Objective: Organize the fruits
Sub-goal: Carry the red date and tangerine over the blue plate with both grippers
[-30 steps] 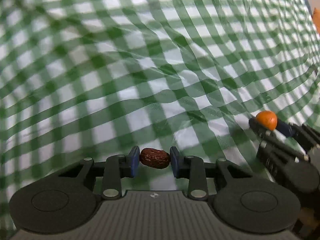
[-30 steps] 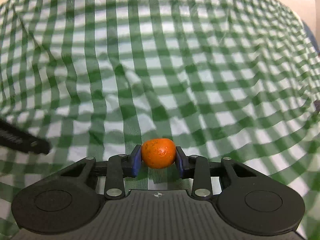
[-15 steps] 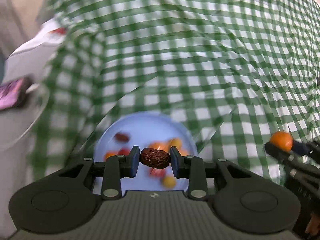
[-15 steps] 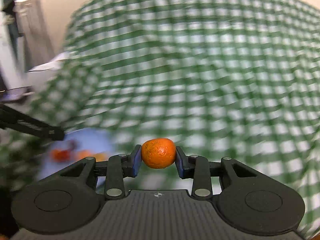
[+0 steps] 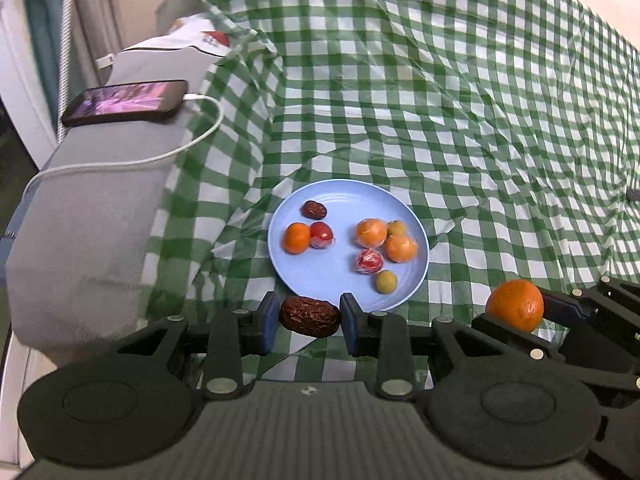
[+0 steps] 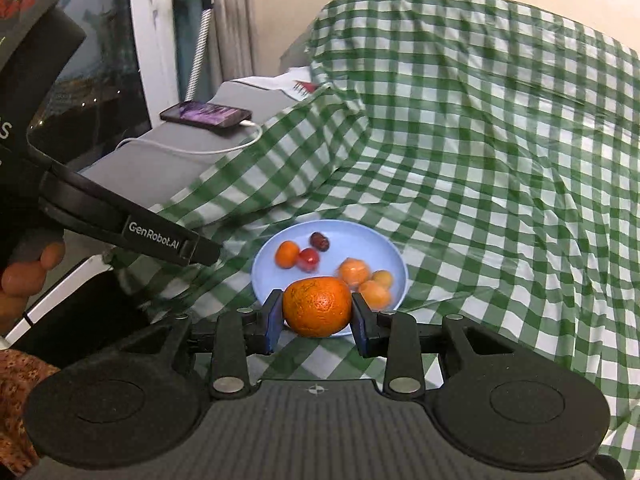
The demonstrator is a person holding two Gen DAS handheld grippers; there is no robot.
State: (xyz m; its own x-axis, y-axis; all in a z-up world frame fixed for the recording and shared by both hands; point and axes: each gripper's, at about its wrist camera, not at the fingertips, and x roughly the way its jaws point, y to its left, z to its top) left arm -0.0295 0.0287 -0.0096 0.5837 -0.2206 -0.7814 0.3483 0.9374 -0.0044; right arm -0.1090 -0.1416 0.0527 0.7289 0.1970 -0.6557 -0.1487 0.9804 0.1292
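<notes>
A green and white checked cloth (image 5: 460, 120) covers the whole surface. It looks thin and shiny, like plastic, and it has many wrinkles and folds. It drapes up over something tall at the back. To the left is a grey padded block (image 5: 92, 240), maybe a sofa arm, with a soft woven look. A dark phone (image 5: 126, 102) lies flat on top of it, its screen glowing purple, and a white cable (image 5: 160, 156) curls away from it. Behind are a pale wall and a grey curtain (image 5: 88, 20).

A round, smooth, light blue plate (image 5: 416, 280) sits on the cloth. On it lie small round fruits: orange ones, red ones, yellow-green ones and one dark wrinkled one. In the right wrist view some of them look blurry.

The left claw (image 5: 310, 322) is closed on a brown date (image 5: 310, 317), which is oval and very wrinkly. It is up in the air at the near edge of the plate.

The right claw (image 6: 318, 316) is closed on an orange (image 6: 317, 306), round with bumpy skin. It is held above the near side of the plate.
</notes>
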